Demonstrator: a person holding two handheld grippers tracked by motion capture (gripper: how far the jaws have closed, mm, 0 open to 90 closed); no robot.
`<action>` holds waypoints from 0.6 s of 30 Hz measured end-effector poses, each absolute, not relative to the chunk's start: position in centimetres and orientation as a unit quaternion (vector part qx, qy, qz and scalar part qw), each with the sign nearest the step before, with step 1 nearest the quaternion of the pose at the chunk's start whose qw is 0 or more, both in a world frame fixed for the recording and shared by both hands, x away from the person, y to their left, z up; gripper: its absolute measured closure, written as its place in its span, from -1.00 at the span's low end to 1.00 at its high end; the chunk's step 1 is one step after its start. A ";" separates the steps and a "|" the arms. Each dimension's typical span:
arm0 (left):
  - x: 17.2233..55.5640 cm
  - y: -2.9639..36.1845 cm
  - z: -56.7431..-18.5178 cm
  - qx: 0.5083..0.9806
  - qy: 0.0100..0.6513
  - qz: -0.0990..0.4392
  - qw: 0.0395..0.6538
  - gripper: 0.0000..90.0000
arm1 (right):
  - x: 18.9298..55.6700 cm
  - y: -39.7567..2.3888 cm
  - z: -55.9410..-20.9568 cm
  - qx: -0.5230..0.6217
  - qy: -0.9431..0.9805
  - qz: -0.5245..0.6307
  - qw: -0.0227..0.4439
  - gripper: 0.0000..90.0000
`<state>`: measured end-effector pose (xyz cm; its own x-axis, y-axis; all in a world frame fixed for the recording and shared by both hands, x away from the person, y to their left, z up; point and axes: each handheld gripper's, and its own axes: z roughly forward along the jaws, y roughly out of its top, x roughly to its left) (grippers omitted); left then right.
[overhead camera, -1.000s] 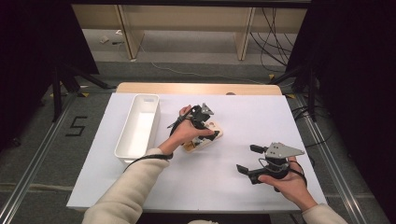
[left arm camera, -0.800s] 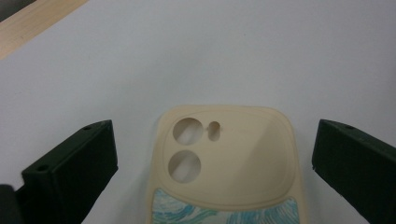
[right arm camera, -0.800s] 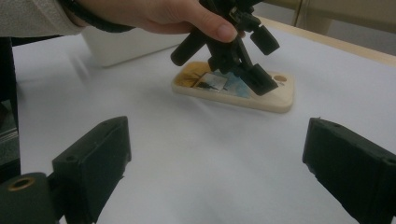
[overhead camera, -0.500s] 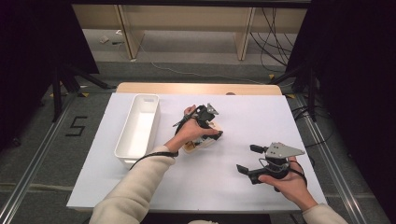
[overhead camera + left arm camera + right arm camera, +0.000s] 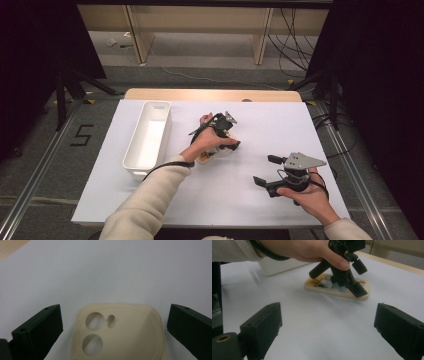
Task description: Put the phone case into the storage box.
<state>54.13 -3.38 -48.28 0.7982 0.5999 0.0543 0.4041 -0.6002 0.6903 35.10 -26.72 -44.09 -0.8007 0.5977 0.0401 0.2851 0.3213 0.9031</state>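
Observation:
A cream phone case (image 5: 120, 337) with round camera holes lies flat on the white table. My left gripper (image 5: 115, 312) is open, one jaw on each side of the case's camera end and neither touching it. From above, the left gripper (image 5: 222, 142) tilts down over the case (image 5: 210, 156) near the table's middle. My right gripper (image 5: 263, 170) is open at the front right, jaws pointing left with nothing between them. The right gripper view looks past its own jaws (image 5: 327, 315) at the case (image 5: 362, 293) under the left hand (image 5: 312, 250).
A long white tray (image 5: 131, 159) stands left of the case, lengthwise front to back. A wooden strip (image 5: 200, 94) runs along the far side of the white table top (image 5: 280, 125). Cables trail from both grippers.
The left hand has shifted a little to the right and farther back, bringing its gripper down over the case. The right gripper has stayed where it was.

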 end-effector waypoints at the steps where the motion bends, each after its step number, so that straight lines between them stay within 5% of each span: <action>1: 54.1 -3.4 -48.3 0.883 0.285 0.142 0.345 -1.00 | 35.1 -26.7 -44.1 0.277 0.798 0.513 0.152 -0.81; 18: 54.6 -3.7 -48.7 0.887 0.287 0.140 0.333 -1.00 | 35.1 -26.8 -44.1 0.279 0.799 0.511 0.152 -0.80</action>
